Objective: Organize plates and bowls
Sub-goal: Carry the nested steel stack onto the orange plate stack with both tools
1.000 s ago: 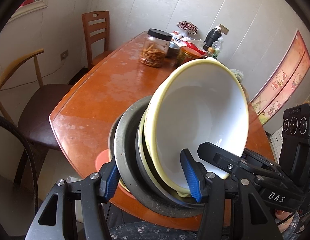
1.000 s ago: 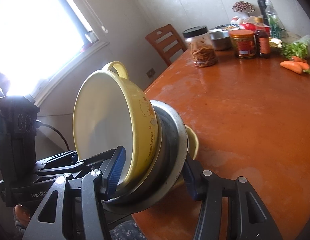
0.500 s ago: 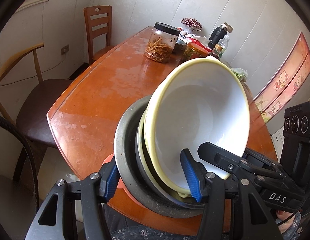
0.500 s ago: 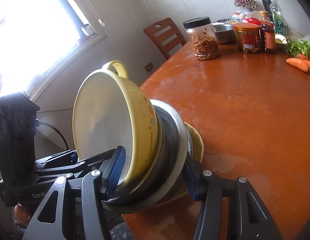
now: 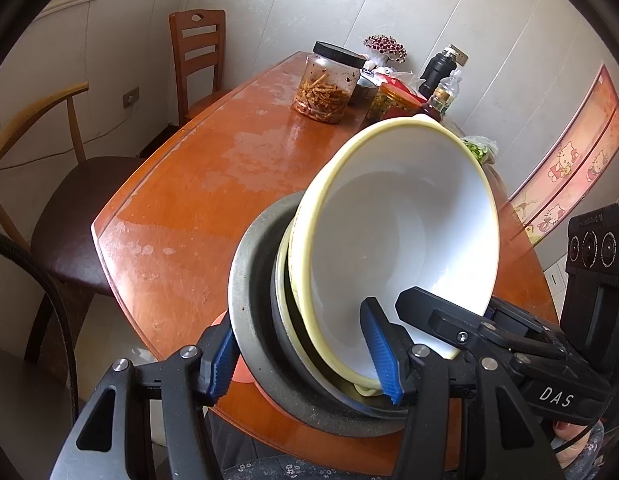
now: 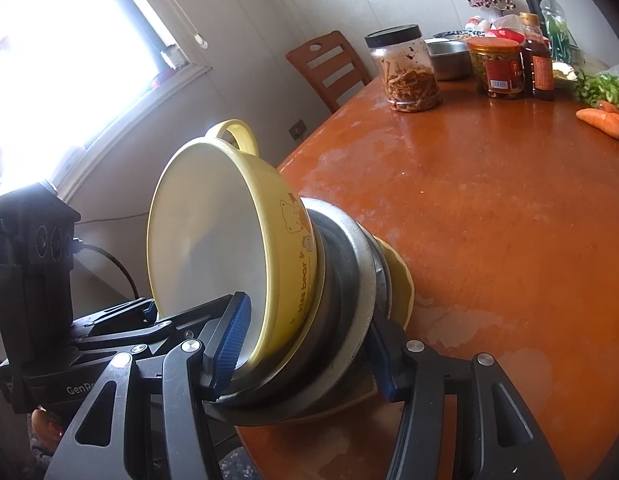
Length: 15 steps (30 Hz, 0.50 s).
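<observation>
A: Item one. Left hand-held gripper: clenched on the near rim of the nested stack; one blue pad inside the yellow bowl, the other against the outer side of the grey metal dish.

B: Item two. Right hand-held gripper: likewise clenched on the same stack, from the opposite side; one pad inside the bowl's white interior, the other behind the metal dishes. Black bodies of both tools crossed just beside each other.

A: Stack contents, from the pads outward: yellow bowl with bear print and a loop handle, dark rimmed dish, grey metal dish, a pale yellow piece behind, something orange at the very back. Whole stack tipped steeply on edge, mouth toward the cameras.

B: Location: over the near edge of the orange desk. Contact with the desk not clear from either view.

A: Further out from the pads: jar of pickled strips, red-lidded jar, bottles, greens and carrots at the far end. Two chairs off to the side.

B: Handling note, as judgement: step in hand looks like setting the stack down. Best done by levelling both tools together, lowering the base flat onto bare desk well short of the jars. No release until fully seated; bowl apt to slide out while tilted.
</observation>
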{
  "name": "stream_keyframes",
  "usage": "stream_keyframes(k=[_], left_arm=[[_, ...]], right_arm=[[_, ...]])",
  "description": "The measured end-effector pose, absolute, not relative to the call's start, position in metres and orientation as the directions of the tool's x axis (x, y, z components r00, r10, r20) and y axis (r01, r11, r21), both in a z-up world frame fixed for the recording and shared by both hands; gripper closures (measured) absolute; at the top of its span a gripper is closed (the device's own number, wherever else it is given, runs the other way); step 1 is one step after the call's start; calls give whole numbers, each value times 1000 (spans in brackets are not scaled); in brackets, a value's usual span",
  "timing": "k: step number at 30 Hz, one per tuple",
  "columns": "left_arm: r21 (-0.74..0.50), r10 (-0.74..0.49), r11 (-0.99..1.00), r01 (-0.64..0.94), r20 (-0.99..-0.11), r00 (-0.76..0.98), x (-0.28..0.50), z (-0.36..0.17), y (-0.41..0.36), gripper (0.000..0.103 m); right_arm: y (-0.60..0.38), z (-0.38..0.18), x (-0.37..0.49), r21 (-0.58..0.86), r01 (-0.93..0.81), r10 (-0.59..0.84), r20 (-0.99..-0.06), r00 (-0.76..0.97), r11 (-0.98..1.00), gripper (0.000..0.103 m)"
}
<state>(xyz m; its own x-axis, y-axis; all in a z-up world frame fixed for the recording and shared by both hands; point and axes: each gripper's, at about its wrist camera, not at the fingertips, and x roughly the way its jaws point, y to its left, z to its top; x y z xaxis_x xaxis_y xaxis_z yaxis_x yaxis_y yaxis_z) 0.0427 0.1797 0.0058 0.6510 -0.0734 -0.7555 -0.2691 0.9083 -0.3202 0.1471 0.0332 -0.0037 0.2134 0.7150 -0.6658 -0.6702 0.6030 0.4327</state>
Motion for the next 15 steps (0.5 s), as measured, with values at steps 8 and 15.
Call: stream_keyframes(k=[8,15], left_arm=[[-307,-63,915,-263,-751,657,41,4,177,46],[-300,-57,916,-266,-753,656,41,3,176,46]], right_arm=[[33,-6,147,434,-666,714,-665,218,607,45],[31,-8,149,439,-662,716,-663,218,608,45]])
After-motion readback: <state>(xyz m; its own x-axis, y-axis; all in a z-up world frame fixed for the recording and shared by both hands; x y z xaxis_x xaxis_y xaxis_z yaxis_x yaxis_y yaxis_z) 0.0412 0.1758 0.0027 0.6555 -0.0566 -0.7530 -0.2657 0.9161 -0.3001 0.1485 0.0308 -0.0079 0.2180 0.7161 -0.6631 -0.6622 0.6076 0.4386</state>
